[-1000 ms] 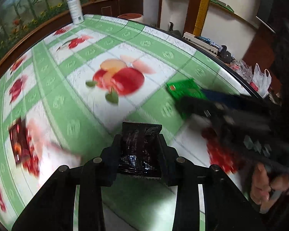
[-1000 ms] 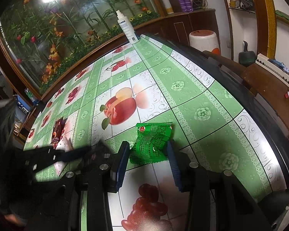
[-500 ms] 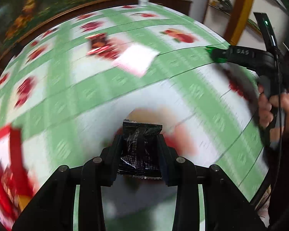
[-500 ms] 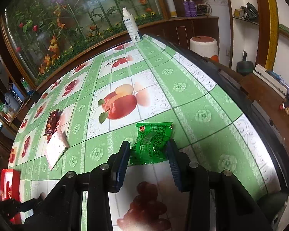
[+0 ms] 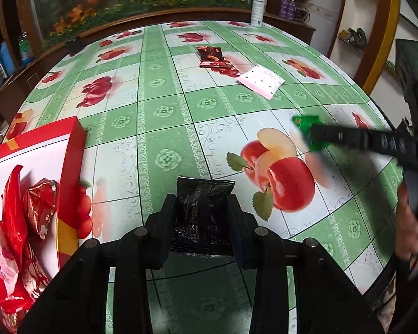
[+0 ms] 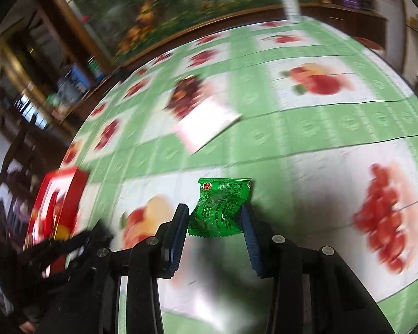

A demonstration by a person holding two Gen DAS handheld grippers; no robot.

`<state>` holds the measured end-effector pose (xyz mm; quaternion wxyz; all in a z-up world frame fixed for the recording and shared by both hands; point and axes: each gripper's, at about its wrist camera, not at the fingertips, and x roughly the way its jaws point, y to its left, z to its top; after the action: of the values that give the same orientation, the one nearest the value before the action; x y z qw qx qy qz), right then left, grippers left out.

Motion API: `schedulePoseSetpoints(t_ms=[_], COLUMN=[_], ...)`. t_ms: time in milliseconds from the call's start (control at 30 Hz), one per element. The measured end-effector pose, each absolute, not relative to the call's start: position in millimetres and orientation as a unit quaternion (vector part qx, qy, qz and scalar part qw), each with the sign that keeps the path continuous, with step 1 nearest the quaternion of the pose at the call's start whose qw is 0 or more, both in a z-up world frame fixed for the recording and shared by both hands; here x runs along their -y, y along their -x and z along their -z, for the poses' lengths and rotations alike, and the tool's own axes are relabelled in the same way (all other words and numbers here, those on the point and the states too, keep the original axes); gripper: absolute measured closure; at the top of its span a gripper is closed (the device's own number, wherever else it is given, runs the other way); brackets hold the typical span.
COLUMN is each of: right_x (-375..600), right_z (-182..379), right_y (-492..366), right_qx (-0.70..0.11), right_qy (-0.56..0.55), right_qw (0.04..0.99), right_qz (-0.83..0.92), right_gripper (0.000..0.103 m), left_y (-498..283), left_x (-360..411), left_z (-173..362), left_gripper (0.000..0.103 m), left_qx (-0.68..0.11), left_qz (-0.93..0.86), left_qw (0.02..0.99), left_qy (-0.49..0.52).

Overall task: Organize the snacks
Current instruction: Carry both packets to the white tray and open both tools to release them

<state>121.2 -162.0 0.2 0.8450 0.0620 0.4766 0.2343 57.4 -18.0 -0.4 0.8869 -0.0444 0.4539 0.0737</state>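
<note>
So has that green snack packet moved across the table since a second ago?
Yes. The green snack packet, in the right hand-held gripper, has moved left, away from the table's right edge, toward the red box.

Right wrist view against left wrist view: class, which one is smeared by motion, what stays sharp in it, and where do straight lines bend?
Right wrist view: table and red box streak with blur, while the green packet in the closing right gripper stays crisp. Left wrist view: mostly sharp, black packet clear; only the right gripper blurs. Both: fisheye bows the tablecloth grid.
</note>
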Motion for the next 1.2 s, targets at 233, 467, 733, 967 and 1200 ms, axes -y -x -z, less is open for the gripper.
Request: schedulePoseSetpoints(t_ms=[233,467,733,967,1200], right_x=[139.7,131.3,130.1,127.7,127.5], right_z=[0.5,1.8,2.6,2.7,2.7], right_y=[-96.4,-90.2,-89.4,-87.9,-87.6], right_qx=[-0.473,-0.456,-0.451,-0.449,-0.449], right_qy=[-0.033,-0.005,-0.002,0.004,0.004], right_qw=[0.840,0.851,0.852,0.852,0.852], right_qz=[-0.264,-0.262,-0.266,-0.270,-0.270], right_gripper=[0.062,0.062,0.061,0.060,0.061], left_y=[-55.6,-52.9,-51.0,-49.9,-48.9], left_x=[19.3,20.2,20.5,19.6,15.9], left_z=[1.3,2.4,2.3,2.2,1.3], left_gripper=[0.070,0.070,0.070,0.070,0.070], left_qx=[-0.442,-0.434,-0.430,-0.428,-0.425], left_qz=[-0.085,-0.088,-0.093,-0.094,-0.093], left_qw=[0.891,0.895,0.897,0.897,0.898], left_qy=[0.049,0.049,0.050,0.054,0.066])
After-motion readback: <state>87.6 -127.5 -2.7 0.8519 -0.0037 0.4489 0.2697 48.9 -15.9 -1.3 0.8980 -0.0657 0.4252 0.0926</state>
